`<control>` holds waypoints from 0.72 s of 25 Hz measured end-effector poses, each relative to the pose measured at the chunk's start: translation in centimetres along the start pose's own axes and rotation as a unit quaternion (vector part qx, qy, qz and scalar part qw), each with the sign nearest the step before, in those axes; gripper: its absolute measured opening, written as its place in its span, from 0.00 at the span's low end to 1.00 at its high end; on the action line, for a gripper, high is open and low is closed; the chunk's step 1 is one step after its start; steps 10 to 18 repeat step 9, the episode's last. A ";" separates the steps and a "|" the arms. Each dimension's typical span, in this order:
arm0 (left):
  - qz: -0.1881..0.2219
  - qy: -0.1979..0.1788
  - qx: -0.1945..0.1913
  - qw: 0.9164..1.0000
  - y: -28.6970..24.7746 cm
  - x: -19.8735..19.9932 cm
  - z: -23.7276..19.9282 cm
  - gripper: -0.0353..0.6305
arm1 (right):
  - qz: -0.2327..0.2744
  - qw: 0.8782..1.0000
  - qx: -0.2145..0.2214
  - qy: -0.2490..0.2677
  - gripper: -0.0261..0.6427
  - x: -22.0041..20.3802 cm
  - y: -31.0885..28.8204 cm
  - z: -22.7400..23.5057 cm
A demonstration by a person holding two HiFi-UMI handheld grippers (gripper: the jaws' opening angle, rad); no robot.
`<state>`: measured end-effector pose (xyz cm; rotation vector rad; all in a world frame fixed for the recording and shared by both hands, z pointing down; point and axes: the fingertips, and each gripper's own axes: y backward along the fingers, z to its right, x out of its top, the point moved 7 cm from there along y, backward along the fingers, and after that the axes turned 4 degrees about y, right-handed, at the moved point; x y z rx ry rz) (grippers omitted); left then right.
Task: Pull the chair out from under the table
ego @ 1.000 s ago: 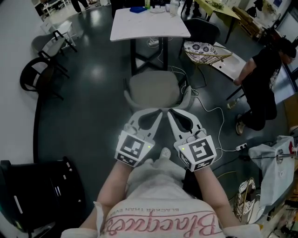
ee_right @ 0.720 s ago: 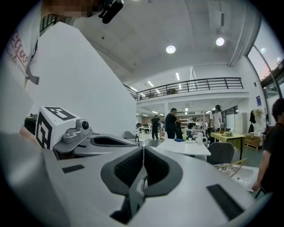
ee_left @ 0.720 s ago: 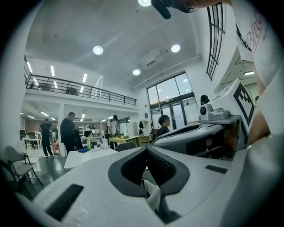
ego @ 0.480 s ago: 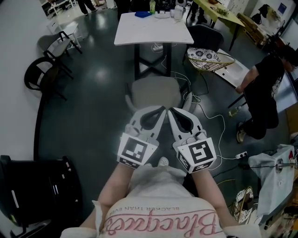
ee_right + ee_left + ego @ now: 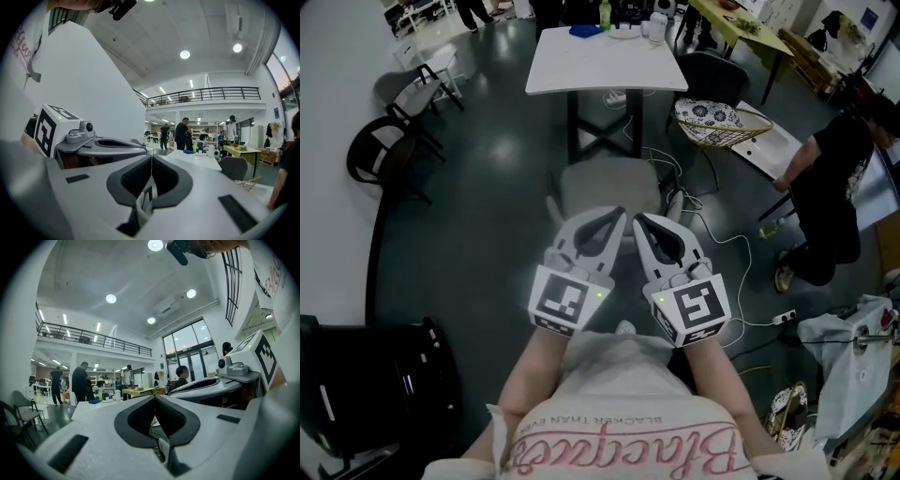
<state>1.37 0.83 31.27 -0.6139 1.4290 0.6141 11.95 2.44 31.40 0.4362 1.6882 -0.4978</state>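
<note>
A grey padded chair (image 5: 609, 186) stands on the dark floor, just clear of the near side of the white table (image 5: 605, 61). My left gripper (image 5: 620, 215) and right gripper (image 5: 639, 218) are side by side over the chair's near edge, pointing level toward the table. Whether they touch the chair cannot be told. Both are shut with nothing between the pads. In the left gripper view the left gripper (image 5: 154, 397) shows shut jaws, with the table (image 5: 91, 408) beyond them. The right gripper (image 5: 151, 156) looks the same in its own view, and the table (image 5: 197, 160) lies ahead of it.
Two black chairs (image 5: 380, 150) and a grey one (image 5: 408, 89) stand at the left wall. A dark chair (image 5: 712, 61) and a patterned wicker seat (image 5: 712, 114) are right of the table. A person in black (image 5: 830, 178) crouches at the right. Cables (image 5: 722, 225) trail across the floor.
Both grippers have risen a little and edged toward the chair, still shut. The chair has kept its place by the table.
</note>
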 end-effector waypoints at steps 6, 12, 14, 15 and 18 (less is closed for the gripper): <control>0.000 -0.009 -0.001 1.000 -0.9 -0.3 -0.1 0.06 | -0.003 1.000 0.001 0.001 0.05 -0.6 -0.2 0.8; 0.000 -0.006 -0.003 1.000 -1.2 -0.4 -0.1 0.06 | -0.004 1.000 0.003 0.003 0.05 -0.8 -0.5 1.0; 0.000 -0.006 -0.003 1.000 -1.2 -0.4 -0.1 0.06 | -0.004 1.000 0.003 0.003 0.05 -0.8 -0.5 1.0; 0.000 -0.006 -0.003 1.000 -1.2 -0.4 -0.1 0.06 | -0.004 1.000 0.003 0.003 0.05 -0.8 -0.5 1.0; 0.000 -0.006 -0.003 1.000 -1.2 -0.4 -0.1 0.06 | -0.004 1.000 0.003 0.003 0.05 -0.8 -0.5 1.0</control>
